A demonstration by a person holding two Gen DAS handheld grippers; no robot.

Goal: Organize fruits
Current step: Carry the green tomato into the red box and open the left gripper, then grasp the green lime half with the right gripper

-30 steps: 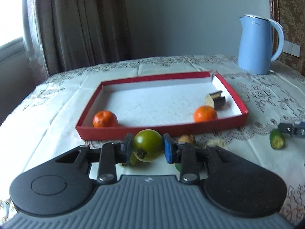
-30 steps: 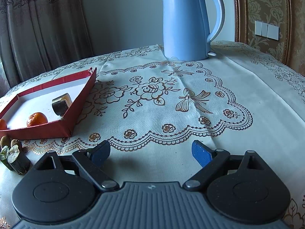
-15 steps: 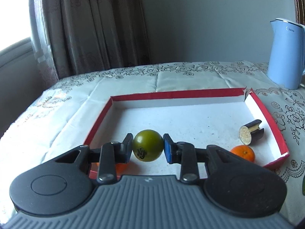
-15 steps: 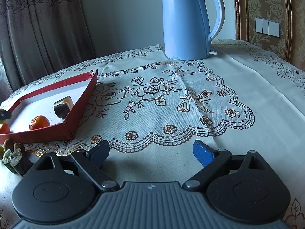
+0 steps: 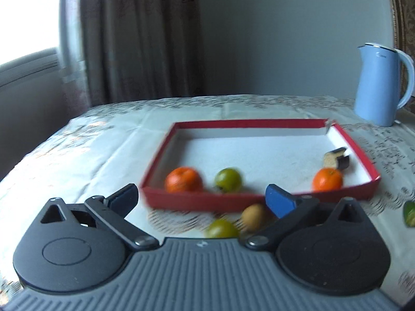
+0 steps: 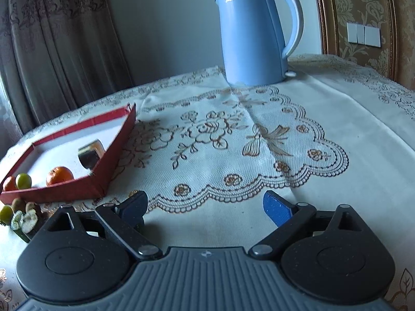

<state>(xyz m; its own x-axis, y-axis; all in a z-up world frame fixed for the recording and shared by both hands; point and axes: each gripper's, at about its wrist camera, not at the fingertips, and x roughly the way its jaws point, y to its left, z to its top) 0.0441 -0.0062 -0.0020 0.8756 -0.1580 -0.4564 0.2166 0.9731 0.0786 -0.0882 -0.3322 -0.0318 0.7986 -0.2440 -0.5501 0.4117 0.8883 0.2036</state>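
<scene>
A red-walled tray with a white floor holds two oranges, a green fruit and a dark cut piece. My left gripper is open and empty, just in front of the tray. A second green fruit and a tan fruit lie on the cloth between its fingers. My right gripper is open and empty over the lace cloth, right of the tray. The green fruit in the tray also shows in the right wrist view.
A blue kettle stands at the back of the table, also in the left wrist view. Cut green pieces and small fruits lie on the cloth before the tray. Another green piece lies at the right edge.
My left gripper has opened and let go of the green fruit, which now lies in the tray beside the left orange. The gripper has drawn back. The right gripper has hardly moved.
</scene>
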